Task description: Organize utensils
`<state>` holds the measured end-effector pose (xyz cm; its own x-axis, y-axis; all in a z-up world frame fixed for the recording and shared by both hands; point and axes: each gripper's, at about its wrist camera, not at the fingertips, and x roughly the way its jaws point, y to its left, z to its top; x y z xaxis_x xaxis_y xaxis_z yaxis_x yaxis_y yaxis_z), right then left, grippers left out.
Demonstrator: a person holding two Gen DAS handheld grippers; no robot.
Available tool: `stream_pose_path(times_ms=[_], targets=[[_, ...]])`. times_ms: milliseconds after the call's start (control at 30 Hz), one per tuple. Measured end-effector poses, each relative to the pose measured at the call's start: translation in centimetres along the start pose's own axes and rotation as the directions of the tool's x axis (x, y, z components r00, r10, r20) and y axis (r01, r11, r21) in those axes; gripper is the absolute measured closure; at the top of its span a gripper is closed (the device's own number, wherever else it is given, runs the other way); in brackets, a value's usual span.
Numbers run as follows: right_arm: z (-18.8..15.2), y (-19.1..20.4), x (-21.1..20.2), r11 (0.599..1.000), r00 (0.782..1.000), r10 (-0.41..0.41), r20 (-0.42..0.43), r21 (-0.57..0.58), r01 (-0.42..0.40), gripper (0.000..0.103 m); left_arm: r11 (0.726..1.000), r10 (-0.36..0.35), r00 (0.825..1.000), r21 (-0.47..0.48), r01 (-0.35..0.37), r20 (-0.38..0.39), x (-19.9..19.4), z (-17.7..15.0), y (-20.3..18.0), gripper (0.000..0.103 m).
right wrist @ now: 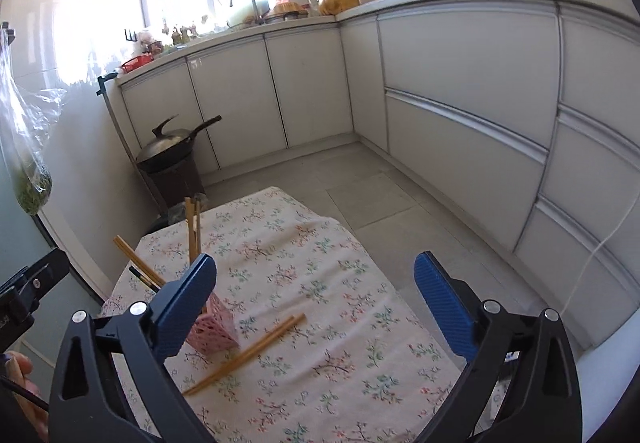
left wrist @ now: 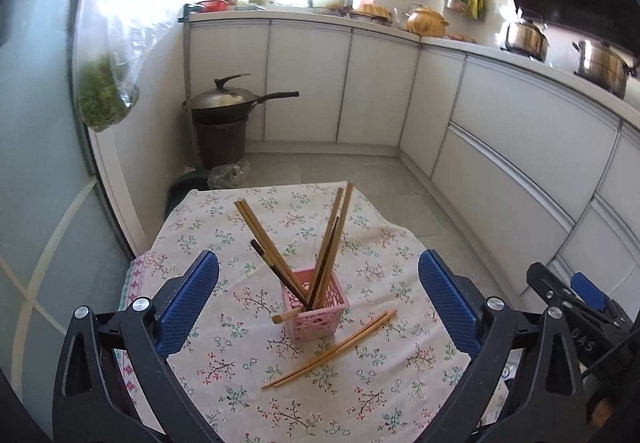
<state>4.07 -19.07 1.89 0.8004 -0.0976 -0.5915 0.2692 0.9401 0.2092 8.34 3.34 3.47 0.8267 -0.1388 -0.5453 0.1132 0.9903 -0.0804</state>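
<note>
A pink lattice basket (left wrist: 316, 309) stands on the floral tablecloth (left wrist: 248, 375), holding several wooden and dark chopsticks (left wrist: 334, 235) that lean left and right. A pair of bamboo chopsticks (left wrist: 332, 351) lies loose on the cloth just right of the basket. My left gripper (left wrist: 318, 301) is open, its blue pads wide apart on either side of the basket with nothing between them touching. My right gripper (right wrist: 316, 297) is open and empty over the cloth; its left pad hides part of the basket (right wrist: 216, 331), and the loose chopsticks (right wrist: 246, 353) lie below it.
The small table stands on a grey tiled floor (right wrist: 360, 179). White kitchen cabinets (right wrist: 460, 91) run behind and to the right. A wok on a dark bin (left wrist: 222, 111) stands at the back left. A bag of greens (left wrist: 106, 99) hangs on the left wall.
</note>
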Motion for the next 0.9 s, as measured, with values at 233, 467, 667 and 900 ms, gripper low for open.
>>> stream_pose_path(times_ms=[233,467,667,900], targets=[[-4.3,-7.8,0.3,0.971,0.981,0.026,-0.193,0.239,0.021,0.007,0.993,-0.099,0.985,0.05,0.107,-0.139,2.9,-1.2,-2.8,0.007],[-6.3,-11.9,2.7,0.894,0.944,0.102,-0.315,0.445,0.051,0.007,0.954,-0.136,0.916,0.198,0.224,-0.378,9.8,-3.9,-9.7,0.007],[-6.5,-12.2,4.3,0.865,0.901,0.21,-0.379,0.502,0.01,0.007,0.932,-0.021,0.827,0.288,0.22,-0.563,19.0,-5.7,-13.8,0.009],[-7.3,-11.8,5.7,0.845,0.837,0.32,-0.445,0.533,-0.039,0.007,0.922,0.167,0.705,0.362,0.136,-0.69,27.6,-7.8,-13.5,0.056]])
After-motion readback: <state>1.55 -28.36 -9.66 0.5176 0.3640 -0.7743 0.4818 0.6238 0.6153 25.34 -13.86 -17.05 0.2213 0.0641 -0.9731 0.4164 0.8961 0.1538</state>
